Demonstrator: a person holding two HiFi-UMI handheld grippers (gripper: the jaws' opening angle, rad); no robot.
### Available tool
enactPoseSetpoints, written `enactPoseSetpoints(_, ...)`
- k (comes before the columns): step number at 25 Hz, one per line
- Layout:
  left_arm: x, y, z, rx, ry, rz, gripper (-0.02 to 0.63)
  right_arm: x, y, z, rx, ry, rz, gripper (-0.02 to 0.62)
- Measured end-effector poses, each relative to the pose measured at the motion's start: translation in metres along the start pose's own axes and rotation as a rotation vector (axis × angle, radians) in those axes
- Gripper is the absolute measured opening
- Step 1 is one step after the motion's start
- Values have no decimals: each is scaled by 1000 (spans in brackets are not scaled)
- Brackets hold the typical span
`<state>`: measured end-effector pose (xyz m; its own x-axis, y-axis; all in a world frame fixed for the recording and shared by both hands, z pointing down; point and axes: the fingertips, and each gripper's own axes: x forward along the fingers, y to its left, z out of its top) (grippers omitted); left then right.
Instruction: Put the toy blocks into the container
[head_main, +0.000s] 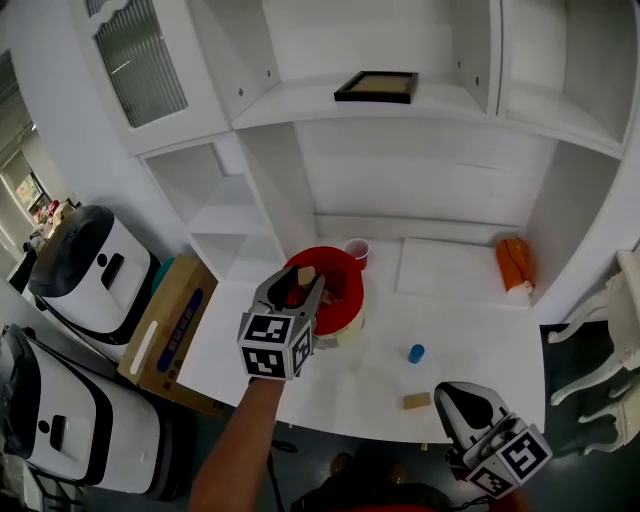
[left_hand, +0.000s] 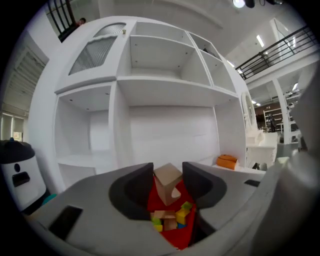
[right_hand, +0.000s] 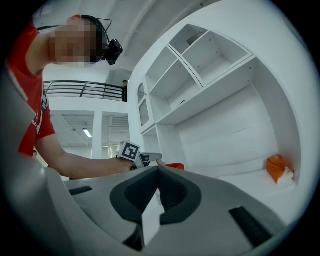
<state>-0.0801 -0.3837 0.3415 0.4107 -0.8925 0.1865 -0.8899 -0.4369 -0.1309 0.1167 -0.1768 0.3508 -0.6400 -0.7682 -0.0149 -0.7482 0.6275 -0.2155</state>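
Wooden block (left_hand: 167, 181) gripped in left gripper (head_main: 304, 287) hangs over the red container (head_main: 346, 267), drop step in hand; next needs jaws parted squarely above it; right gripper (head_main: 450, 395) clenched, empty.

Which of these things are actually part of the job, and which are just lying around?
Part of the job: red container; wooden block held in the left gripper; blue block and tan block on the table.
Just lying about: pink cup; orange object; picture frame; cardboard box.

White shelving (head_main: 420, 170), white table (head_main: 470, 330)
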Motion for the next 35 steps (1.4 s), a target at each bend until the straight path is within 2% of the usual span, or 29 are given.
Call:
enactPoseSetpoints(2,4,3,-7,-1,16,-20,271,1,-5,-1,3,1,-18,14)
enactPoseSetpoints(5,-10,-10,2,-46,-63,-79,280,5,-15,-3,1,1,-57,13)
enactPoseSetpoints(8,-42,-41,19,-102,-193,-154,72,9,-25,-7,-7,6,-99,13)
enactPoseSetpoints(10,-57,-66,19,-97,-229,-198,8,14,-34,-13,-17,25,-125,12)
enactPoseSetpoints(15,-72,-128,-19,-97,-169,-328,8,30,-59,-53,-23,136,-168,33)
enactPoseSetpoints(17,-76,-147,-35,-118,-120,-365,8,40,-69,-73,-23,196,-161,91)
enactPoseSetpoints(19,-80,-160,-47,-138,-75,-387,8,50,-79,-92,-31,255,-151,115)
enactPoseSetpoints(22,-80,-171,-58,-142,-59,-402,8,67,-94,-120,-54,369,-144,170)
enactPoseSetpoints(26,-70,-178,-67,-87,-72,-418,8,86,-115,-159,-97,504,-140,209)
enactPoseSetpoints(32,-60,-172,-73,-66,-59,-402,8,101,-126,-195,-151,621,-143,212)
enactPoseSetpoints(34,-59,-169,-73,-82,-52,-393,8,103,-125,-198,-180,632,-144,156)
enactPoseSetpoints(35,-58,-167,-72,-104,-45,-387,8,104,-124,-197,-188,628,-138,155)
